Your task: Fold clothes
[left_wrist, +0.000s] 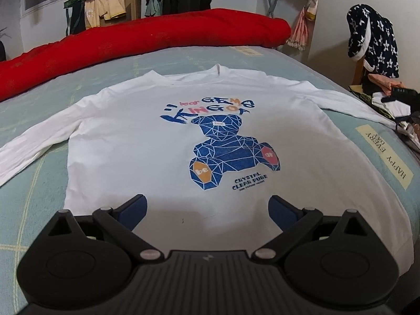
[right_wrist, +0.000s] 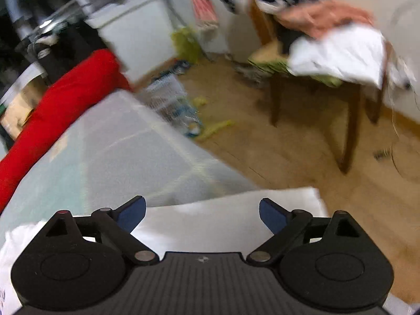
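Lying flat on the bed [left_wrist: 31,204], front up, the white shirt [left_wrist: 147,157] is spreading out ahead of the left gripper [left_wrist: 207,206], whose fingers [left_wrist: 132,210] are standing wide apart over its hem, holding nothing. Its sleeves are reaching out to either side, and a red blanket [left_wrist: 147,36] is lying beyond the collar. A chair [left_wrist: 372,60] piled with clothes is standing off to the right of the fingers.

In the blurred right view, the right gripper [right_wrist: 202,211] is hovering with its fingers [right_wrist: 271,215] apart and empty above a white shirt edge at the bed's side; the chair [right_wrist: 349,120] is standing ahead on the floor [right_wrist: 262,144].
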`<state>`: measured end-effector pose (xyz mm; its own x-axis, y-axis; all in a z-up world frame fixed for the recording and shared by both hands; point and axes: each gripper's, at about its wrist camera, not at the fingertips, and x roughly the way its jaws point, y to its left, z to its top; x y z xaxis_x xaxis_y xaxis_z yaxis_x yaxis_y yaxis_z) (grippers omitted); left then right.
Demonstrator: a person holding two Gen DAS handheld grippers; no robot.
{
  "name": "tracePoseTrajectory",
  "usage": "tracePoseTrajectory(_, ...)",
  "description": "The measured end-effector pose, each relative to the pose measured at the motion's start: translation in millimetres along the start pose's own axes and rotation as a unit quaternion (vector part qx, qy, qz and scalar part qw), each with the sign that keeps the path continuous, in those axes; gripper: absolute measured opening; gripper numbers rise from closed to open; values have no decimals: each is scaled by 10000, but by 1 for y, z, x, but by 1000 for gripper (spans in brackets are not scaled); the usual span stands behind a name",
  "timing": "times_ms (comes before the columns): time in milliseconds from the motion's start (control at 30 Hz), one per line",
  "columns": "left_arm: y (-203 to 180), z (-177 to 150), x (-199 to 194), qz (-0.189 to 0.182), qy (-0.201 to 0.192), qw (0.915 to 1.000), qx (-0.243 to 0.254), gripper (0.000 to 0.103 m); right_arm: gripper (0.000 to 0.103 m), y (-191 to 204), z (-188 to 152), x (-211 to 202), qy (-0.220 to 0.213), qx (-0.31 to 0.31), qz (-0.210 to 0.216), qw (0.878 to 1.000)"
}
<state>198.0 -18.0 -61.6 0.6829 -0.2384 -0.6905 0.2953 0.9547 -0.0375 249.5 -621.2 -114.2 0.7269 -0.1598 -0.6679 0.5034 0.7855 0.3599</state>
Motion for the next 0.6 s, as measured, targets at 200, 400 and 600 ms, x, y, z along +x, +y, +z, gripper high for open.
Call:
tracePoseTrajectory(200,-6,-2,-6,-82,-77,9999,62,99,99,104,-42,-8,-30,-1545,115,9879)
tracePoseTrajectory(400,1,-8,-11,-29,-89,10000,25,99,103,109,-88,-2,-79,-1776,-110,9840)
tracePoseTrajectory(600,8,-11,-6,-14,-77,9999,-74,99,103,97,-82,-27,-44,-1624,-229,9865)
